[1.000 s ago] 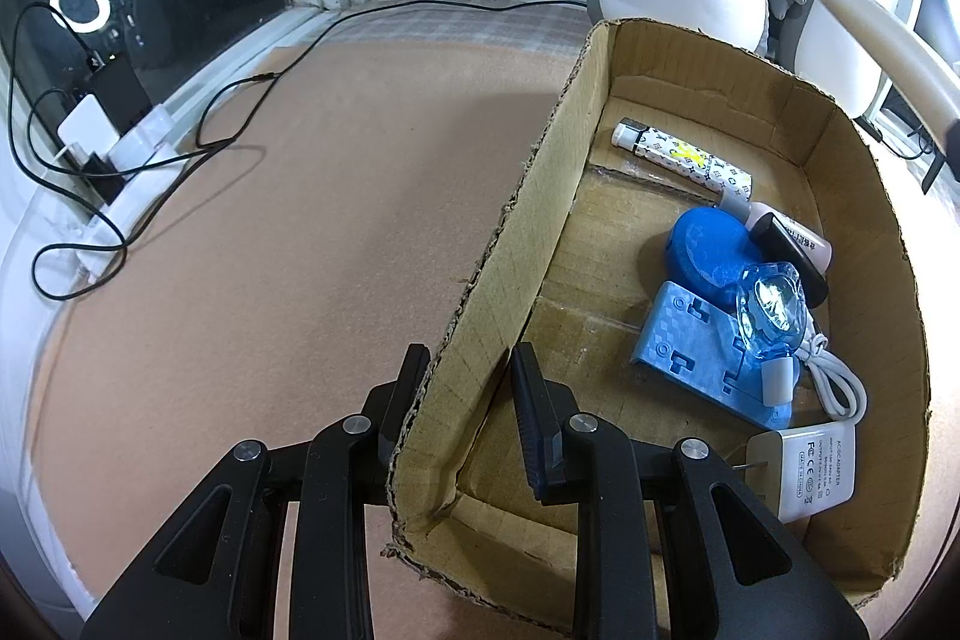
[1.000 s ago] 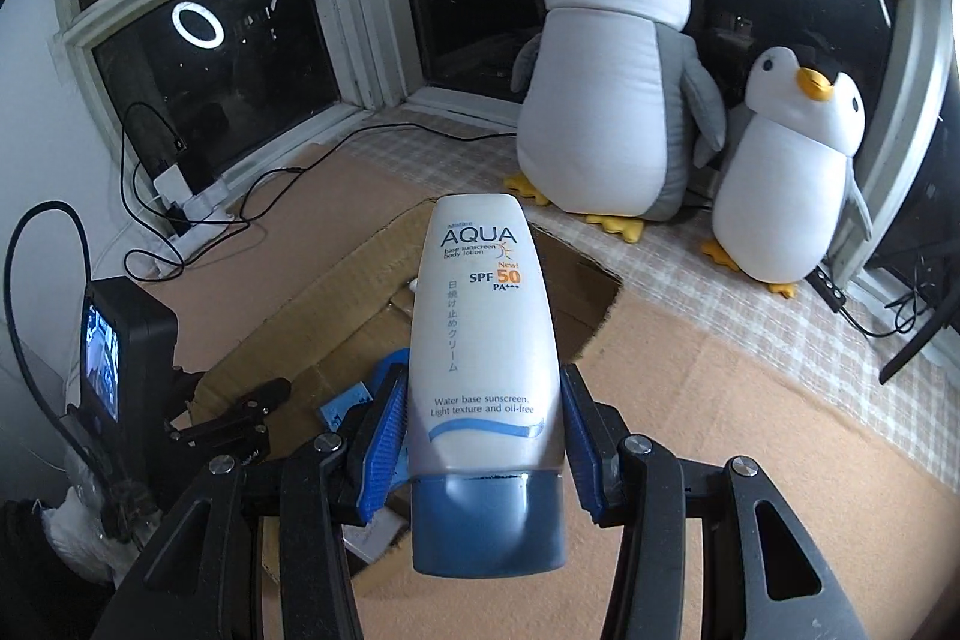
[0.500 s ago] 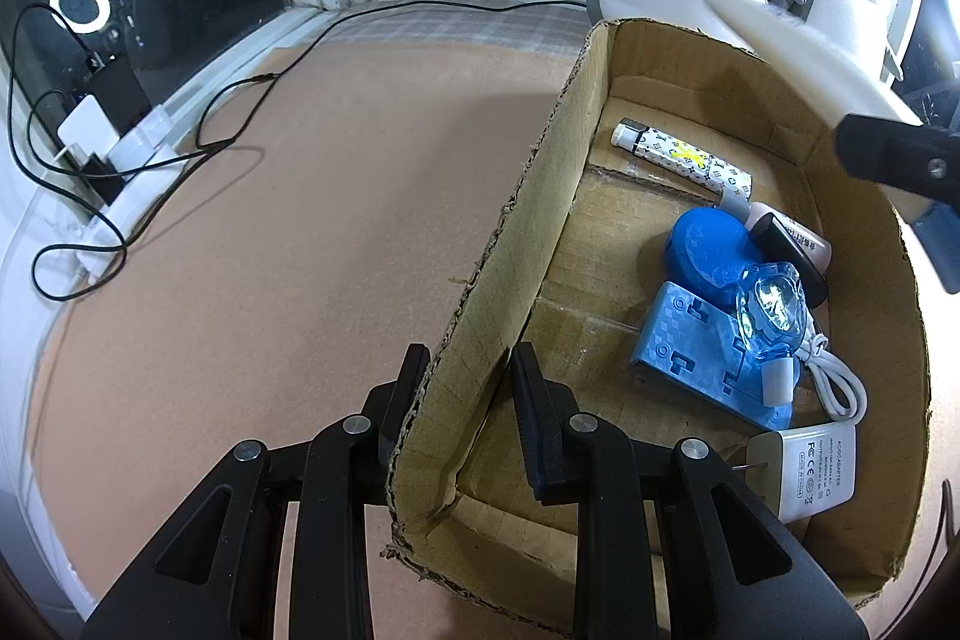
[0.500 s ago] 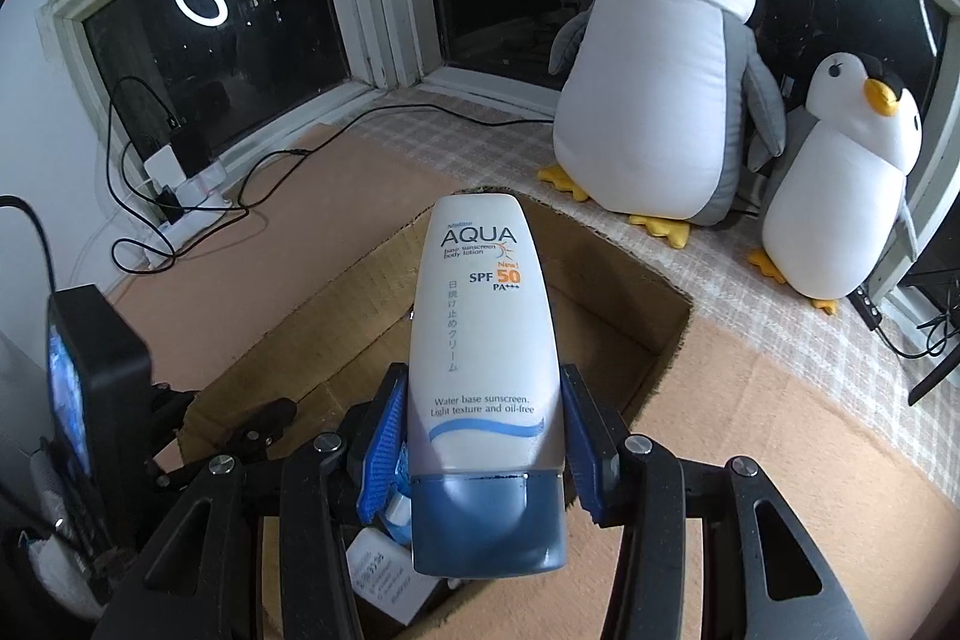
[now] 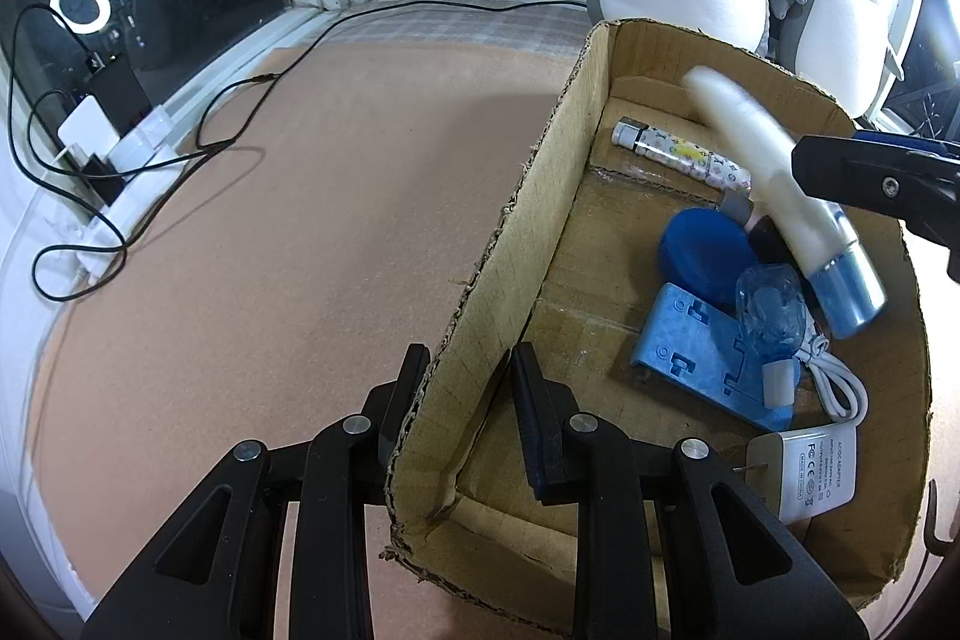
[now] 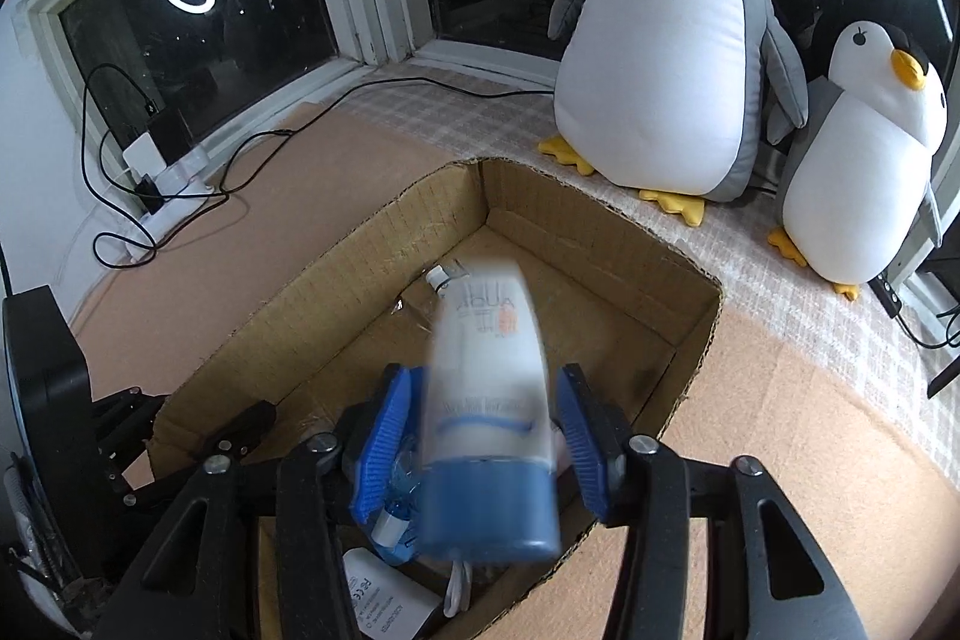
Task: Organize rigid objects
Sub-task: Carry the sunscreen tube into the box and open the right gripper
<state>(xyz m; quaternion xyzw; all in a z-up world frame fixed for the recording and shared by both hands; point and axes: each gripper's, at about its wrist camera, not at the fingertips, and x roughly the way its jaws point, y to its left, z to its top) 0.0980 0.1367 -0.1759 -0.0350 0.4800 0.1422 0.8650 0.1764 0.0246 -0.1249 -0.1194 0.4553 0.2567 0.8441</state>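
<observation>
Sunscreen tube (image 6: 487,400) slipping free (blurred), between just-opened right gripper (image 6: 486,436) fingers (image 6: 384,442), above box (image 6: 336,280)

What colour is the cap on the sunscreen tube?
Blue, on the sunscreen tube's cap; clearest in the right wrist view.

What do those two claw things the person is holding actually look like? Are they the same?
Nearly. Both are matte black plastic frames with triangular cut-outs and round silver screw heads at the joints. The left gripper has two narrow all-black fingers. The right gripper differs in its finger pads: bright blue and ribbed. No cables, sleeves or printed markings show on either one.
</observation>
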